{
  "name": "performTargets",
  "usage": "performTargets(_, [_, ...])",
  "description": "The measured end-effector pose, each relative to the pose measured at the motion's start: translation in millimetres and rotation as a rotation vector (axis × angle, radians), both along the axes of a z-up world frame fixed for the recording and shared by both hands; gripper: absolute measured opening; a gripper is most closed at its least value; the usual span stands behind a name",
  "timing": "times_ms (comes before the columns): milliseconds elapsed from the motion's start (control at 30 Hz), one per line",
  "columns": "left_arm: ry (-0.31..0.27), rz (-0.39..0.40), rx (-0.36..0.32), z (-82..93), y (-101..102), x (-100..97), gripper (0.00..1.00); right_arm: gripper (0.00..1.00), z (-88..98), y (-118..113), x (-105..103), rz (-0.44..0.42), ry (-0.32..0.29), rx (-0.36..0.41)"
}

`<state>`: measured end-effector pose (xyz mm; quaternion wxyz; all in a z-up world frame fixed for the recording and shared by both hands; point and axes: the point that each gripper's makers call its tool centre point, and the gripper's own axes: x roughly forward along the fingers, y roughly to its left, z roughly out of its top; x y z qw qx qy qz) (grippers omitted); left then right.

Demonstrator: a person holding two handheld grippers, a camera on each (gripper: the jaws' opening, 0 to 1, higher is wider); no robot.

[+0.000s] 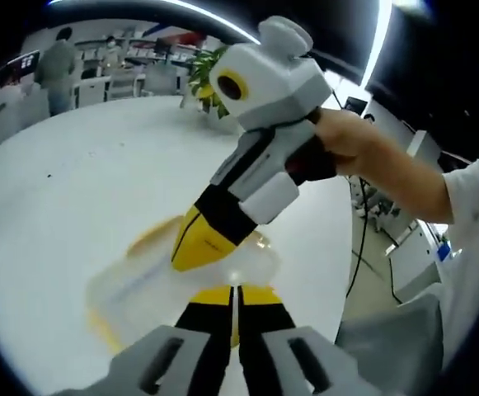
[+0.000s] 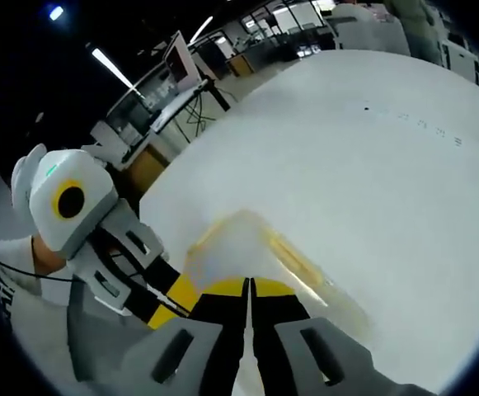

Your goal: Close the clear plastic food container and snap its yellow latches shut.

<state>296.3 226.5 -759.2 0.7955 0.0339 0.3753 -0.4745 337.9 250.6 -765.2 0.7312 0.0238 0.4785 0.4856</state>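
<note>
With both closed tools, left (image 1: 237, 307) and right (image 2: 249, 299), pressed on the container (image 1: 152, 285), it could be skidded across the desk (image 1: 82, 181), latches left unsnapped.

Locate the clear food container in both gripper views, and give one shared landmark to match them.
Left gripper view: the clear container sits lower centre on the white table, under the right gripper, just ahead of the left gripper.
Right gripper view: the container sits centre, just ahead of the right gripper.
Shared landmark: its yellow latch.
</note>
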Motion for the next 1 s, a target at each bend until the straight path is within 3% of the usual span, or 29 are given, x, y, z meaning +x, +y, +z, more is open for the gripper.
performTargets(267, [0.024,-0.030,0.007,-5.7,-0.5,-13.9,0.00,0.00,2.4,0.8,5.8,-0.025,-0.011,0.008])
performTargets(333, [0.008,-0.026,-0.009,-3.8,-1.0,-12.7,0.00,0.00,5.2,1.3,9.1,-0.039,-0.016,0.019])
performTargets(500, [0.040,-0.030,0.001,-9.3,0.5,-19.2,0.00,0.00,12.8,2.4,19.2,-0.071,-0.033,0.038])
performTargets(633, [0.030,-0.029,-0.004,-9.1,0.4,-19.5,0.00,0.00,10.5,-0.2,32.0,-0.103,-0.055,0.020])
performTargets(1000, [0.036,-0.018,-0.020,-9.5,0.6,-21.2,0.00,0.00,0.9,-4.7,50.7,-0.179,-0.042,0.021])
